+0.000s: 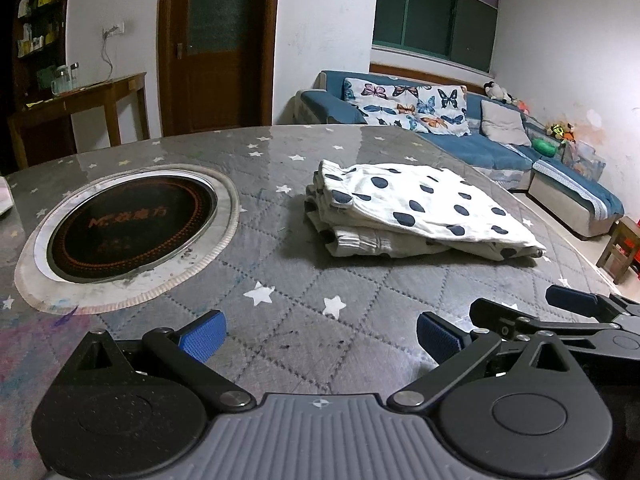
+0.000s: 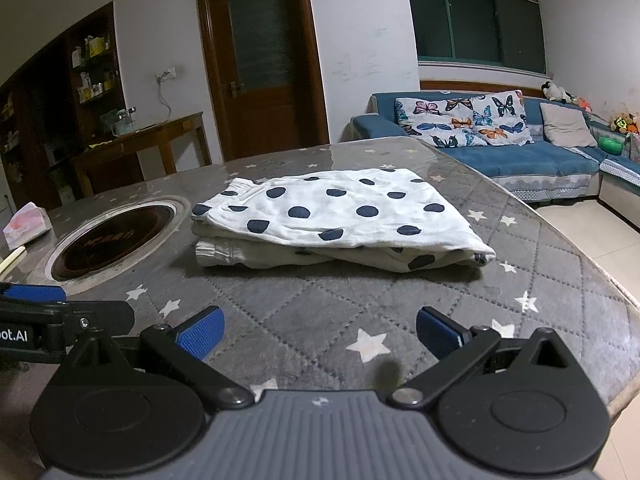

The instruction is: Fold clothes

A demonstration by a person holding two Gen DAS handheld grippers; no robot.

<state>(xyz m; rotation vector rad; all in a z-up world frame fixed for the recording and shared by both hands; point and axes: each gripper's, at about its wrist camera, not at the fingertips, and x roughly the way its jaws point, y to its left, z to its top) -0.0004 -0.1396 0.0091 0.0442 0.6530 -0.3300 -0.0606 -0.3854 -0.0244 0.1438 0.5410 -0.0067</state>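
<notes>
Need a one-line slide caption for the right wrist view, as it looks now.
Open right gripper faces a folded polka-dot garment on the star-patterned table, nothing held.

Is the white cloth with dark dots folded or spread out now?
Folded. The dotted cloth lies on the table as a compact stack, layered edges visible.
</notes>
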